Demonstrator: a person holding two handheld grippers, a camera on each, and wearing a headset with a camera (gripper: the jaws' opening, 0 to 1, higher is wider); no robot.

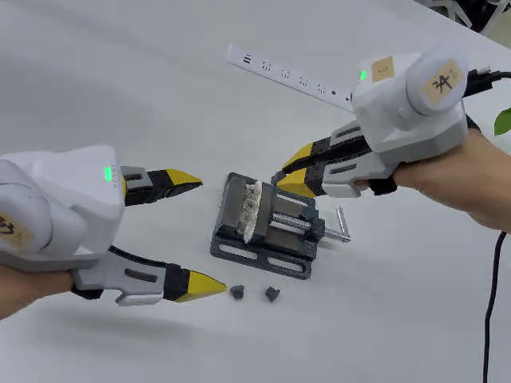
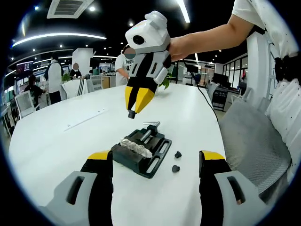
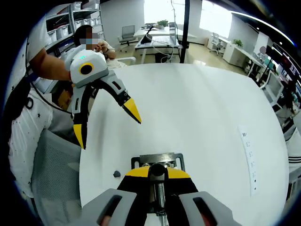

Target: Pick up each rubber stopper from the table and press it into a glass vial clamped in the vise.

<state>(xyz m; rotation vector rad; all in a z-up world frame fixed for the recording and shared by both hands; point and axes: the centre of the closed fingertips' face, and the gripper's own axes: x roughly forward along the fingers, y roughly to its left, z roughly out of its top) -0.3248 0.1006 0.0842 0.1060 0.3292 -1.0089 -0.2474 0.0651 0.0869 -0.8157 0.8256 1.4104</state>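
L hand-held gripper (image 1: pixel 211 235) spread, R hand-held gripper (image 1: pixel 281 182) pinching stopper (image 2: pixel 131 114) by vise (image 1: pixel 263 249)

The white surface (image 1: pixel 120 96) carries a dark vise (image 1: pixel 275 239), two rubber stoppers (image 1: pixel 237 292) just beside it, and a white power strip (image 1: pixel 287 77) farther off.

Left hand-held gripper (image 1: pixel 209 235) & right hand-held gripper (image 1: pixel 281 180) had white bodies w/ green LEDs, black jaws, yellow tips, tan labels.
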